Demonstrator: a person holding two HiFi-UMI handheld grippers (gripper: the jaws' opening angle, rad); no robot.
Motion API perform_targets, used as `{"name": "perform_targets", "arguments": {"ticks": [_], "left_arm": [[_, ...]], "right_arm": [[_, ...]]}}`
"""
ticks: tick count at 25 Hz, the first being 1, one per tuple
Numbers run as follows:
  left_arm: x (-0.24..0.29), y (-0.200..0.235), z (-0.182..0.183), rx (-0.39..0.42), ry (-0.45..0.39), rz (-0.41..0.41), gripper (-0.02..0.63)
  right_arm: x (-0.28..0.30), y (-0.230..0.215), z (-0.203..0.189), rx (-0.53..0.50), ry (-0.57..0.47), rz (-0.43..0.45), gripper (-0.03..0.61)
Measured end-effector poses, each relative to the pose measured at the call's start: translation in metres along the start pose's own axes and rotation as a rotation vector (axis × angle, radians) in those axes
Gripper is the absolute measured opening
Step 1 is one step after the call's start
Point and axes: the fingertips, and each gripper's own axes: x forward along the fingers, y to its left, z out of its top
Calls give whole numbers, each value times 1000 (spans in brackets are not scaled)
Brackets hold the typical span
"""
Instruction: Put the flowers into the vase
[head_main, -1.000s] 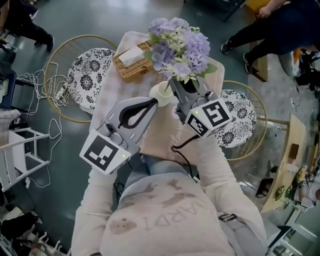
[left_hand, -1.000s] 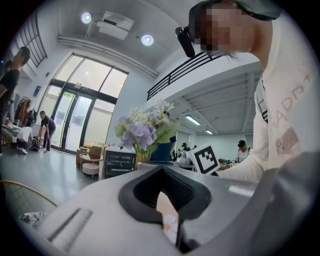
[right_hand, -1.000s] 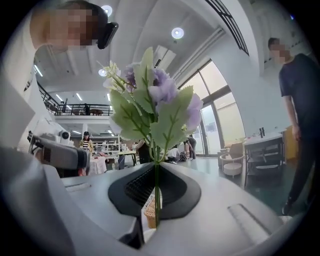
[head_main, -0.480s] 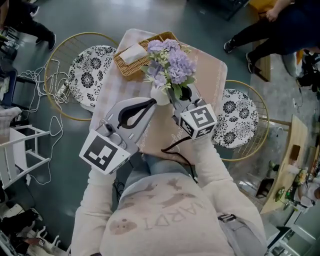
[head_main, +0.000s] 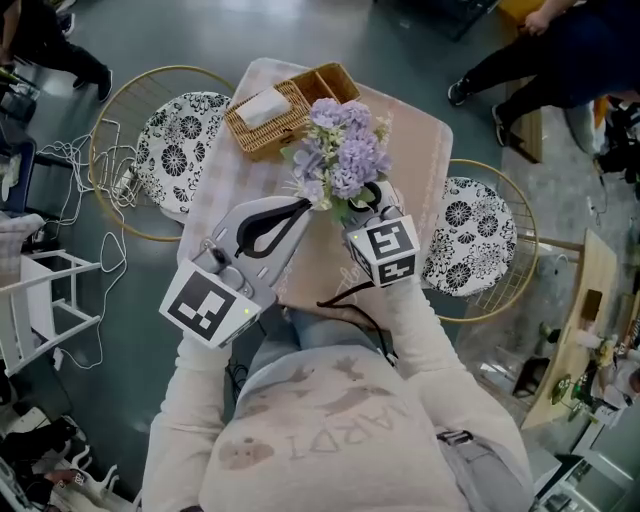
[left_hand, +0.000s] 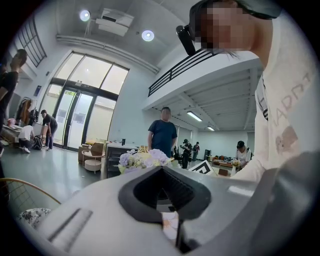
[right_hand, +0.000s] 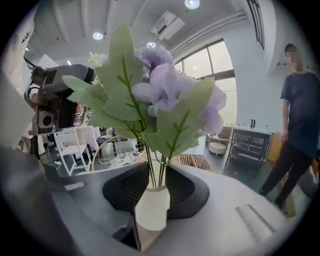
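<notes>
Right gripper view: right gripper (head_main: 365, 203) is clamped on the white vase (right_hand: 152, 210). The vase sits in the hollow between the pads, and the flowers' (right_hand: 160, 95) stems are already down its neck. So the flowers are in the vase, and the vase is in the tongs over the near part of the table (head_main: 405, 130).

Left gripper (head_main: 300, 207) has its jaws together with nothing between them, parked just beside the blooms.

Risks as I see them:
- The vase looks smooth and rounded and the bunch is top-heavy. Any tilt of the wrist could let it slide or twist in the pads.
- The left gripper's tip is close to the leaves. A careless swing could drag the bunch out of the neck.
- Set down blind, the vase could land crooked or too near the table edge and tip.
- The basket (head_main: 275, 110) is well apart, so no worry there.

Hard to make out:
- Head view: blooms and the right gripper cover the vase completely, so I can't tell whether its base touches the table or hangs clear.
- Right gripper view: the vase's bottom is cut off by the gripper body.
- How deep the stems go isn't visible.
</notes>
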Motion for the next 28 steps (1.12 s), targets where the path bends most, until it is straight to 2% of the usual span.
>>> {"name": "perform_targets", "arguments": {"ticks": [3, 7, 13, 17, 22, 27, 28], "left_arm": [[2, -4, 1, 2, 1, -2, 0], [1, -10, 0, -3, 13, 3, 0], [-4, -19, 4, 23, 6, 0, 0], [-10, -22, 5, 21, 15, 17, 0], [-18, -28, 10, 29, 28, 44, 0], [-27, -33, 19, 50, -1, 63, 0], [-29, -35, 21, 55, -7, 67, 0]], "right_arm": [[-7, -1, -3, -37, 87, -24, 129], [-12, 7, -7, -39, 178, -3, 140], [-23, 6, -9, -95, 214, -59, 155], [-28, 13, -18, -42, 222, -33, 158], [-51, 19, -8, 17, 139, -7, 139], [-89, 38, 35, 70, -55, 76, 30], [-96, 44, 46, 75, -93, 101, 27]]}}
